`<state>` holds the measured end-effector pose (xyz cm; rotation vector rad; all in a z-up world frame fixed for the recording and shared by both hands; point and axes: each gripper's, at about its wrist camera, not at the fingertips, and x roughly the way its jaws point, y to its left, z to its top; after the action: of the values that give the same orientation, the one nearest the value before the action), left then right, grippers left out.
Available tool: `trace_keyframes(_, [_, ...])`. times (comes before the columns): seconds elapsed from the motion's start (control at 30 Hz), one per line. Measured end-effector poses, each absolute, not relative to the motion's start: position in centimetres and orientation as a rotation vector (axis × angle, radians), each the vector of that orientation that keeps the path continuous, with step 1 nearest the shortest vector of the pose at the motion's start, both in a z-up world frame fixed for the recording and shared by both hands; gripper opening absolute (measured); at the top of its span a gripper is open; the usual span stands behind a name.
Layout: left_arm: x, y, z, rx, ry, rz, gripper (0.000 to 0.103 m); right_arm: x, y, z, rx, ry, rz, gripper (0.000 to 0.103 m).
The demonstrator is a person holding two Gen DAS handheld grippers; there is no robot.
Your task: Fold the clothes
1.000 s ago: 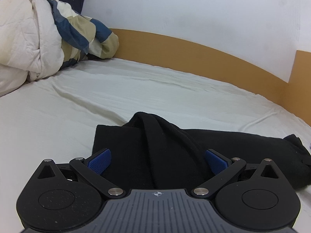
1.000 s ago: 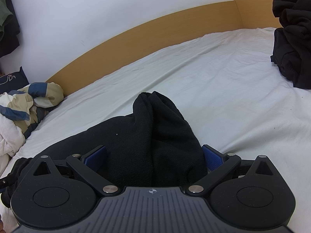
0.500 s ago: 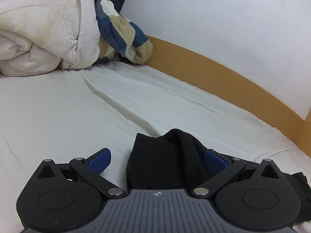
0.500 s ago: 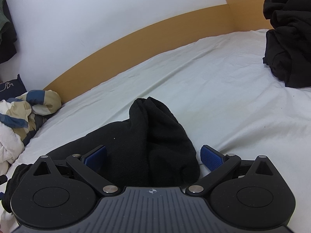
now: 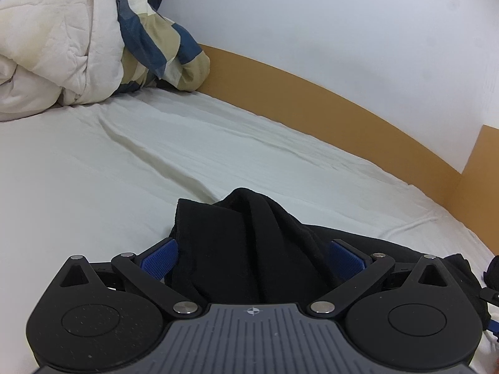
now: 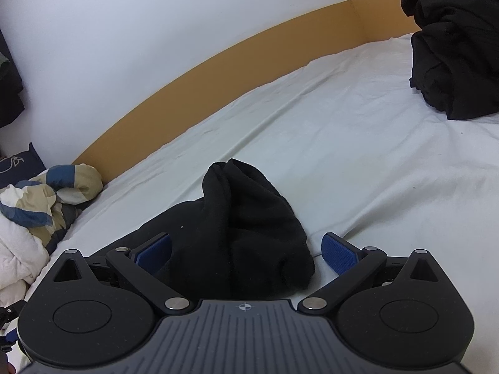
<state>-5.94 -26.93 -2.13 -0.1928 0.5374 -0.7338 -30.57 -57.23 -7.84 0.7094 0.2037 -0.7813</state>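
We are working a black garment (image 5: 249, 243) that is lying on the white bed sheet (image 5: 93, 187), near the front edge, bunched into a raised ridge at each end. Starting at the left, our left tool (image 5: 252, 257) is standing with its blue pads spread wide, the cloth heaped between them but not pinched. Further right, our right tool (image 6: 246, 251) is also spread apart, straddling the other bunched end (image 6: 249, 218). The risk, we are judging, is closing on only the top layer: the thick folds could slip free and the fold would be collapsing unevenly. A second dark pile (image 6: 452, 46) is sitting well apart at far right.
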Motion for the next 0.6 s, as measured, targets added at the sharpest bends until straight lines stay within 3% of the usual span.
trace_keyframes(0.33, [-5.4, -27.1, -2.4, -0.212, 0.545, -0.711, 0.102, -30.3, -57.2, -7.7, 0.699, 0.197, -0.779, 0.103])
trace_keyframes(0.5, [-5.8, -27.6, -2.3, -0.201, 0.513, -0.722, 0.102, -31.5, -54.7, -6.0, 0.519, -0.029, -0.772, 0.103])
trace_keyframes(0.6, [-6.1, -27.8, -2.1, -0.18, 0.491, -0.734, 0.102, -28.8, -53.2, -5.0, 0.358, 0.081, -0.706, 0.103])
